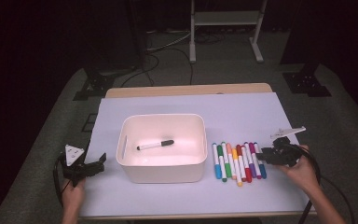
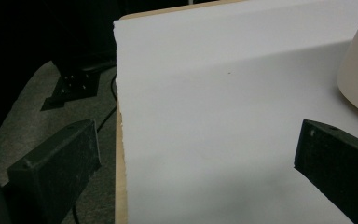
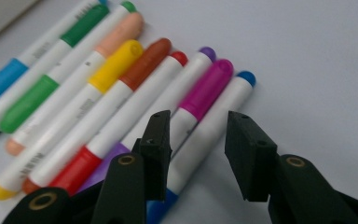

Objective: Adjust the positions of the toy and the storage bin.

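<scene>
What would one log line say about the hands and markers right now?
right gripper: open, jaws astride blue marker at the row's end | left gripper: open, nothing between jaws | white bin: holds black marker

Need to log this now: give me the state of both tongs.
Left tongs: open, holding nothing, over the white sheet.
Right tongs: open, straddling the blue marker, not gripping it yet.

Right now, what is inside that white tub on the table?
Inside the white tub lies one marker with a black cap, flat on the bottom. The near wall hides the strip of floor just behind it, so anything there cannot be seen.
</scene>
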Demonstrator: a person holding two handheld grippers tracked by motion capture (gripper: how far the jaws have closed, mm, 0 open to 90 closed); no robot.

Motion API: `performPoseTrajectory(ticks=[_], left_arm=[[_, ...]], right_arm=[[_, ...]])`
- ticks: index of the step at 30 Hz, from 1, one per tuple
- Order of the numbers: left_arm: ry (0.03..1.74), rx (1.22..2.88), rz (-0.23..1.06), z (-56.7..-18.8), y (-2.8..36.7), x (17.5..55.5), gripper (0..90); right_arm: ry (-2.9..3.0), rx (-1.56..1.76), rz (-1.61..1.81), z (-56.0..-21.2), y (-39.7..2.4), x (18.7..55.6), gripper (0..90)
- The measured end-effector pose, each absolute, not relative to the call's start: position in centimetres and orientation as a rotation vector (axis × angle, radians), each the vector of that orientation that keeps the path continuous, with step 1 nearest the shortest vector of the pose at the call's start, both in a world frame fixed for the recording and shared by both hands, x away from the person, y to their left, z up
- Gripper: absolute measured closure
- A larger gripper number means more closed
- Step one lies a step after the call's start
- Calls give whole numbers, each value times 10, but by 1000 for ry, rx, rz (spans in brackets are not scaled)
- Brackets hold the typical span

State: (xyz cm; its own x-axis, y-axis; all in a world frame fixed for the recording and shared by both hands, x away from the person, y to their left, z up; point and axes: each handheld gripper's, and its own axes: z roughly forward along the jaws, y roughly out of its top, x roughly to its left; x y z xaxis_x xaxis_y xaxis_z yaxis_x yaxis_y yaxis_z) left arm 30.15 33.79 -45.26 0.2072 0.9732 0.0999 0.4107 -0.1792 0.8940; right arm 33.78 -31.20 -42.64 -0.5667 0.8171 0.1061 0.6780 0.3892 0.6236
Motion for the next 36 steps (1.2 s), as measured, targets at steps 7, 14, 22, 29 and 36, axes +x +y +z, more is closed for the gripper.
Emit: performPoseTrajectory(ticks=[7, 14, 22, 29, 36], left_arm=[[1306, 1717, 931, -453, 338, 301, 0], [1307, 1723, 932, -452, 338, 301, 0], [1307, 1721, 934, -452, 338, 301, 0], [1315, 1721, 929, -452, 338, 301, 0], [1310, 1722, 930, -452, 338, 301, 0]], right_arm=[[2406, 1395, 881, -438, -324, 339, 593], [2347, 1424, 863, -443, -347, 327, 674], [2325, 1455, 822, -441, -354, 324, 758], [2359, 1475, 986, -421, -352, 318, 758], [2413, 1343, 1149, -377, -324, 313, 758]])
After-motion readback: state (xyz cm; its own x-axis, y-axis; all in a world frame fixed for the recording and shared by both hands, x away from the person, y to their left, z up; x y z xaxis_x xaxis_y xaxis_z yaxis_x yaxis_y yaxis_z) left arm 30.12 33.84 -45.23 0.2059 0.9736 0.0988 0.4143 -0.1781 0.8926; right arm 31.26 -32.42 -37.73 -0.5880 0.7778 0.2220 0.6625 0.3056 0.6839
